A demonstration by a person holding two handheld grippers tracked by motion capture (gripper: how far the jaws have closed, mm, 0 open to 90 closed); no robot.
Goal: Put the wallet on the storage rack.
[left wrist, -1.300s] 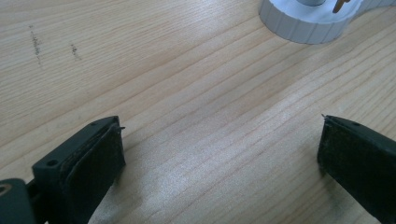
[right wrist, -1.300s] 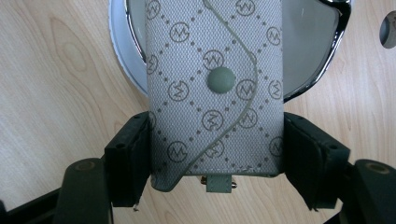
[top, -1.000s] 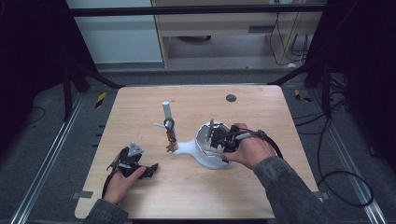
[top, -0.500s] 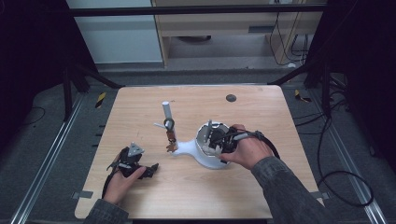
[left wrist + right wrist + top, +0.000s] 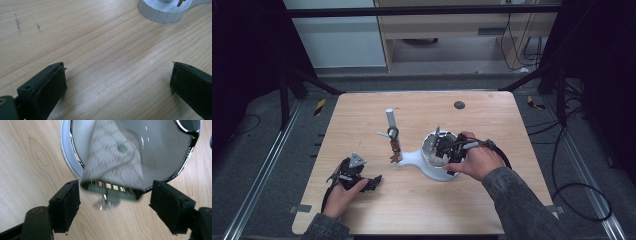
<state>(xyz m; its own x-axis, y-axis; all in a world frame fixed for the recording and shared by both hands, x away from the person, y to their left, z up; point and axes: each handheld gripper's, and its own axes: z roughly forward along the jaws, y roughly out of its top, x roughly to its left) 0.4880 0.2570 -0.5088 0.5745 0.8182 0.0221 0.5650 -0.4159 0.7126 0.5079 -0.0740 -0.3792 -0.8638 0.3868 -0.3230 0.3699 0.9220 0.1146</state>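
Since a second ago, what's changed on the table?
The right gripper has just opened its jaws; a patterned fabric piece with a green, gold-studded edge sits between them, the pads clear of it, draped over the white dish's rim. Both hands, the open left gripper and the small stand stayed put.

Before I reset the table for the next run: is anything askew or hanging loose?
Yes. A patterned strap hangs out over the rim of the white dish, its green clasp end blurred, dangling between the right gripper fingers, which have just opened and do not press it. The left gripper sits open over bare table.
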